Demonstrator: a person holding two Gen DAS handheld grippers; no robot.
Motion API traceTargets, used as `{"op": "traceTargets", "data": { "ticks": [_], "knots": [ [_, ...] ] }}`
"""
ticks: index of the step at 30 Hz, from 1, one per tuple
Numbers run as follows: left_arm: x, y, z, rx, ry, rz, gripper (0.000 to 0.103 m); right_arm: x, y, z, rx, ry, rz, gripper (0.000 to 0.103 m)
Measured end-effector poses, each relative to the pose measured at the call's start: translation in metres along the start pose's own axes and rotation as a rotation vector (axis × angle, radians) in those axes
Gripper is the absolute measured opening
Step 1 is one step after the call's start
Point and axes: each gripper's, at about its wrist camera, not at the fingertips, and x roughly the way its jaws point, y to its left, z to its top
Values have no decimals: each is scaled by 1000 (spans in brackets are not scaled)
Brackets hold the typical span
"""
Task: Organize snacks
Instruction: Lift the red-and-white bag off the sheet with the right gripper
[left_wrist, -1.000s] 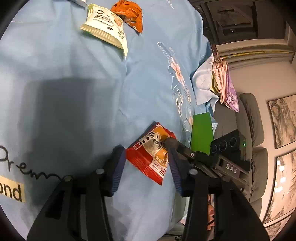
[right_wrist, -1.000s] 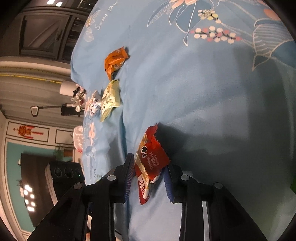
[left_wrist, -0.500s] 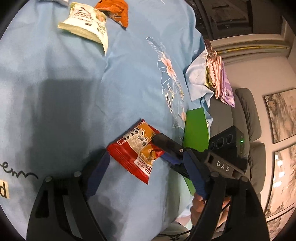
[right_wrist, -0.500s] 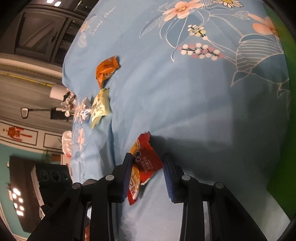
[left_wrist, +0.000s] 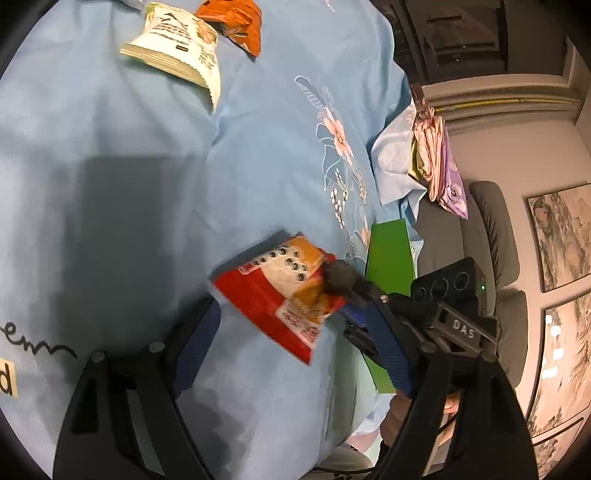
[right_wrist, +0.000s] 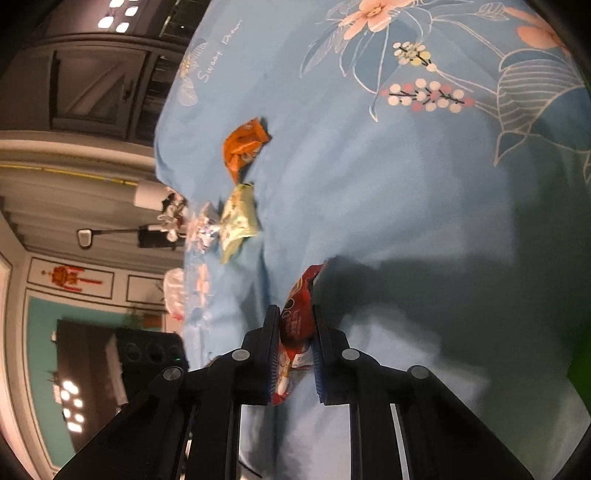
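Observation:
A red and orange snack packet (left_wrist: 280, 291) hangs just above the light blue flowered bedspread (left_wrist: 110, 166). My right gripper (right_wrist: 295, 314) is shut on one end of the packet (right_wrist: 295, 321), its pads pressing both faces. In the left wrist view the right gripper (left_wrist: 340, 277) comes in from the right and pinches the packet's edge. My left gripper (left_wrist: 290, 314) stands open wide, its fingers on either side of the packet and clear of it.
A cream packet (left_wrist: 177, 48) and an orange packet (left_wrist: 232, 22) lie further up the bedspread, a small silvery packet (right_wrist: 203, 229) beside them. A green box (left_wrist: 389, 258) stands at the bed's right edge. Folded cloths (left_wrist: 439, 166) and a grey sofa (left_wrist: 491, 240) lie beyond.
My left gripper opened wide and let go of the red packet. The right gripper's jaws closed onto the packet, which now stands more on edge.

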Motion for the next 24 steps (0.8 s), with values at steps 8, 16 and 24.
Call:
{"op": "traceTargets", "data": {
  "ticks": [8,16,24],
  "knots": [
    [-6,9,3,-65,-15,-33,66,7,-1,-1,5,36,28,17],
    [-9,35,3,-147,-34,-21,20,13,-7,1,27,45,-11,17],
    [-8,18,-1,-71,-81,56,17,9,4,-4,-39,-2,-105,17]
  ]
}}
